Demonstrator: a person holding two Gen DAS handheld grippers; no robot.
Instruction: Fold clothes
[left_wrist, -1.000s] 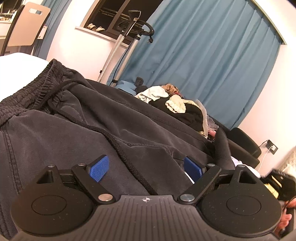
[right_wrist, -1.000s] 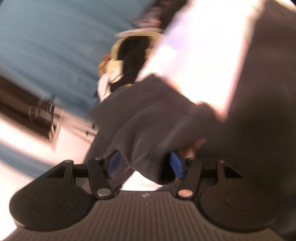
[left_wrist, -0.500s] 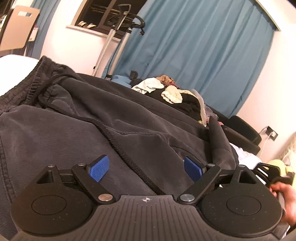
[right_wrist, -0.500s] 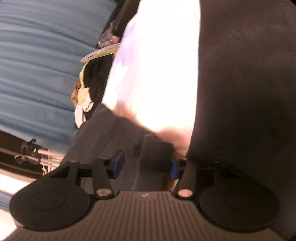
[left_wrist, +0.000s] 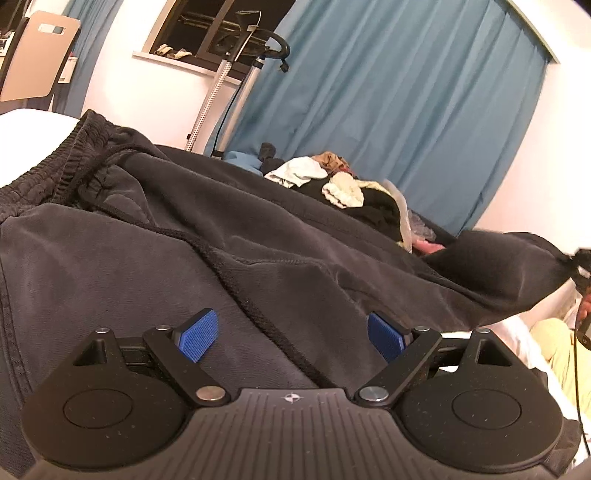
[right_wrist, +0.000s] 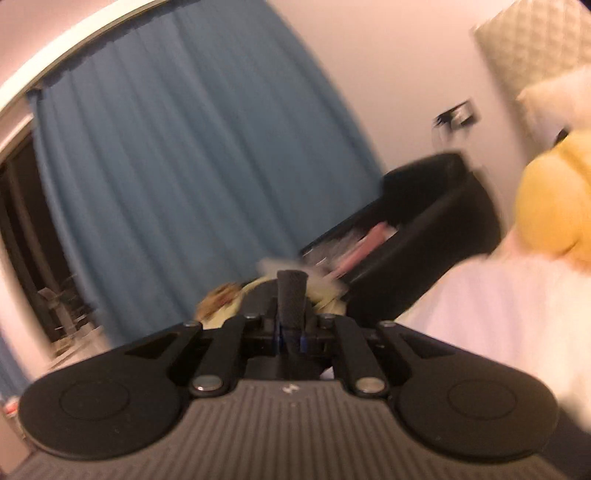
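Left wrist view: low and close over the dark trousers (left_wrist: 184, 258), facing across them toward the blue curtain (left_wrist: 388, 103), laundry heap (left_wrist: 332, 181) just before it. Right wrist view: higher, blurred, also facing the blue curtain (right_wrist: 177, 155), black sofa (right_wrist: 424, 240) to its right. Shared by both: curtain, laundry heap (right_wrist: 229, 299), sofa, white bed (right_wrist: 498, 302).

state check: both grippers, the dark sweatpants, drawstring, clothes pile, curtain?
left gripper: open, over the sweatpants, gripping nothing.
right gripper: shut on a strip of dark fabric.
dark sweatpants: spread out, rumpled, one end lifted at right.
drawstring: loose across the fabric.
clothes pile: unfolded heap.
blue curtain: drawn shut.
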